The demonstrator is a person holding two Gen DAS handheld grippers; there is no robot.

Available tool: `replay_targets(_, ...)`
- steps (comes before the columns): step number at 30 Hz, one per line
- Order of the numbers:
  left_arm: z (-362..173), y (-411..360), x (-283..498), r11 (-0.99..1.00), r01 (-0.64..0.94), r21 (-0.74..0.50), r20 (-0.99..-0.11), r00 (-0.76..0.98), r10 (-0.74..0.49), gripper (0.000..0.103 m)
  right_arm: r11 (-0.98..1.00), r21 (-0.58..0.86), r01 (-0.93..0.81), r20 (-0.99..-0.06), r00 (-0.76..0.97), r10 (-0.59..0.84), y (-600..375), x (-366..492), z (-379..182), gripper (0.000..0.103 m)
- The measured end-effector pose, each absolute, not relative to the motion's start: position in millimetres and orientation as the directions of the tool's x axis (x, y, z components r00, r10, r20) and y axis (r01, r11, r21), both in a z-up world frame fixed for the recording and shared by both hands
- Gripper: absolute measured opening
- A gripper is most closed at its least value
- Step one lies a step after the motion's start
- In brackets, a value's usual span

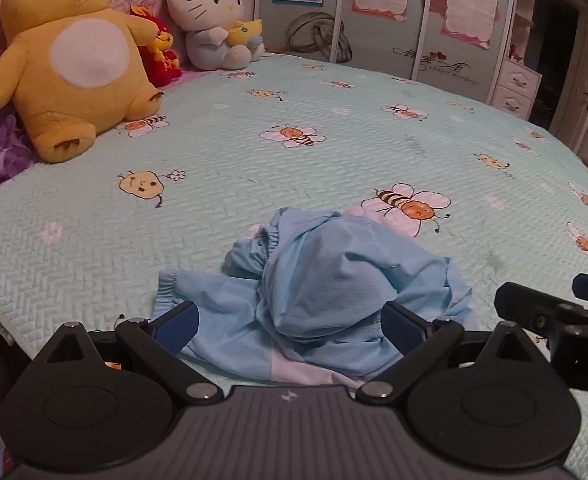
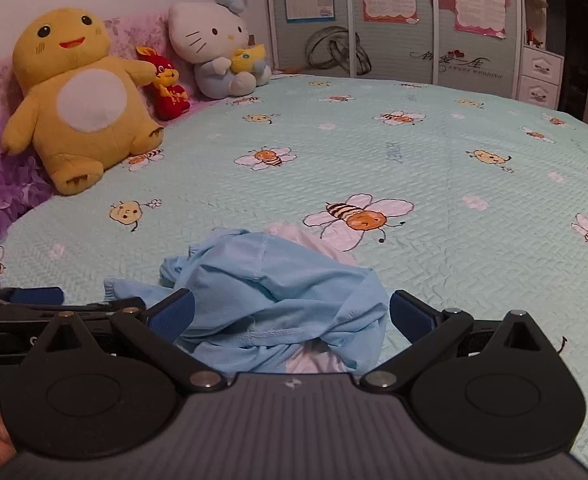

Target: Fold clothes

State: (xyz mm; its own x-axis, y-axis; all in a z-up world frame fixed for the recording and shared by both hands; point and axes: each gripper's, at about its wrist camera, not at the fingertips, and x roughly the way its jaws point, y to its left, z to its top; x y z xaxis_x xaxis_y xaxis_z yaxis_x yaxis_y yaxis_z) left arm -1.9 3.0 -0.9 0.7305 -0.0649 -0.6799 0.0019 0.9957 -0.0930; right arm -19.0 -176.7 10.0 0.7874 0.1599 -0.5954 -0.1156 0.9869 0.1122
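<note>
A crumpled light-blue garment [image 1: 314,284] [image 2: 277,296] with elastic cuffs and a pale pink patch lies bunched on the mint bee-print bedspread [image 1: 253,168] [image 2: 434,168], close in front of both grippers. My left gripper [image 1: 289,324] is open, its blue pads wide apart on either side of the heap. My right gripper [image 2: 291,316] is open too, straddling the same heap just to the right. Each gripper shows at the edge of the other's view: the right one [image 1: 554,316], the left one [image 2: 33,304].
A big yellow plush [image 1: 73,56] [image 2: 81,96], a small red toy [image 1: 159,50] and a white cat plush [image 1: 213,12] [image 2: 217,44] sit at the bed's far left. Grey wardrobe doors [image 1: 374,32] and white drawers [image 1: 514,88] stand behind the bed.
</note>
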Motion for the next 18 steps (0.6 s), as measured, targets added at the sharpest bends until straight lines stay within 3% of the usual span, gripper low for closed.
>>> replay_targets(5, -2.7, 9.4, -6.0, 0.996, 0.012, -0.084, -0.664, 0.745, -0.065, 0.1, 0.983, 0.153, -0.105, -0.603, 0.777, 0.177, -186.0, -15.3, 10.6, 0.102)
replay_targets(18, -8.3, -0.5, 1.9, 0.999, -0.02, -0.042, -0.714, 0.7, -0.016, 0.1, 0.993, 0.078, -0.086, -0.625, 0.772, 0.115, -176.1, -16.9, 6.4, 0.102)
